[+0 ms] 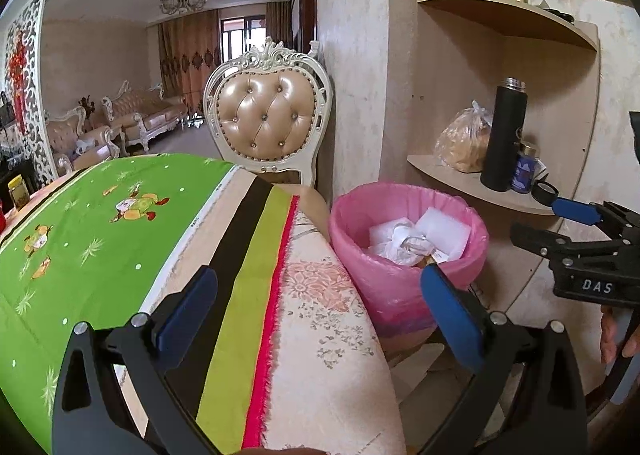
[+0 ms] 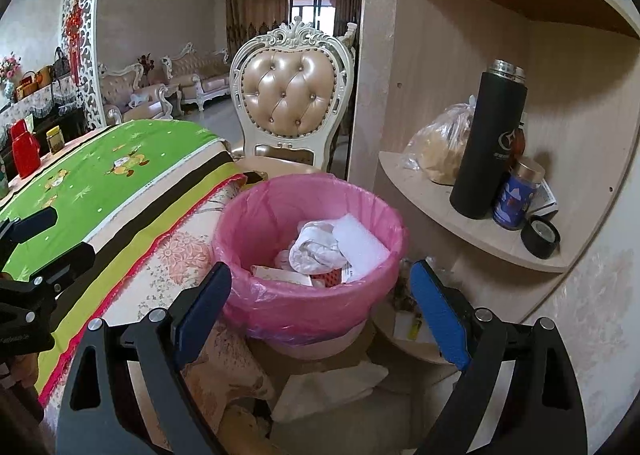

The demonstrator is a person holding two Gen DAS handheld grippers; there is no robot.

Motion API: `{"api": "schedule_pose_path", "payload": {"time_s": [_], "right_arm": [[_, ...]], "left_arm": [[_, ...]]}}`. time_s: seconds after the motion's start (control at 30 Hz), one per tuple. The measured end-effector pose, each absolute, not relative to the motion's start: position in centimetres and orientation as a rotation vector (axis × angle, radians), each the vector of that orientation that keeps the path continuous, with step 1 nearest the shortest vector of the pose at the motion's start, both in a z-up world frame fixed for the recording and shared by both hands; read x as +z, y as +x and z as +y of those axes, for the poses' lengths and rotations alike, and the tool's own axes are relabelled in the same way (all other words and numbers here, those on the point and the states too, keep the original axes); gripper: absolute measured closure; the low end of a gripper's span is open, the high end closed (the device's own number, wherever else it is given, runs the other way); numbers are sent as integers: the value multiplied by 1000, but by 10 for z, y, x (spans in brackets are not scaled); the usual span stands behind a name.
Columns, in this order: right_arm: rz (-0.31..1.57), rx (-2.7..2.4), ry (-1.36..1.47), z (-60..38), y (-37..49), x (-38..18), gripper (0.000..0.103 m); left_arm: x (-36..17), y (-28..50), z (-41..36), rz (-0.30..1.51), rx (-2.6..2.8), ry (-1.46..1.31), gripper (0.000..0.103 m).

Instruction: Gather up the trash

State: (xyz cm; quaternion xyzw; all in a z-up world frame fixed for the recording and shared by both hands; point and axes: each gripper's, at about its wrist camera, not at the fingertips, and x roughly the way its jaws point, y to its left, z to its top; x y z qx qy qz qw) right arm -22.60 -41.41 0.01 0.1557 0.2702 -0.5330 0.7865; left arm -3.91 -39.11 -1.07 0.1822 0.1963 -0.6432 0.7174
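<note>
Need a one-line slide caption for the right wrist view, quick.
Open right tongs hover empty over the pink-lined trash bin holding crumpled paper, beside the table.

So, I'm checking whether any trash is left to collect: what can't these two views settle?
- Lower contents of the pink-lined bin: in both views, covered by the crumpled white paper and the foam sheet.
- Floor by the bin: right wrist view, partly hidden by the right gripper, whose jaws are open.
- Near tabletop: left wrist view, blocked by the left gripper.

One pink-lined bin (image 2: 312, 255) is sitting here — one tufted chair (image 2: 294, 95), one black flask (image 2: 486, 143), two grippers, two shelves showing.
</note>
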Motion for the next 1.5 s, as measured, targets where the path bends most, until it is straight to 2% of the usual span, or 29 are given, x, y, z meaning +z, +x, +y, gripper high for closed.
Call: {"api": "schedule_pose_path", "payload": {"time_s": [1.5], "right_arm": [[559, -1150, 340, -410, -227, 3, 18]], "left_arm": [[-12, -47, -391, 422, -1461, 417, 4]]}}
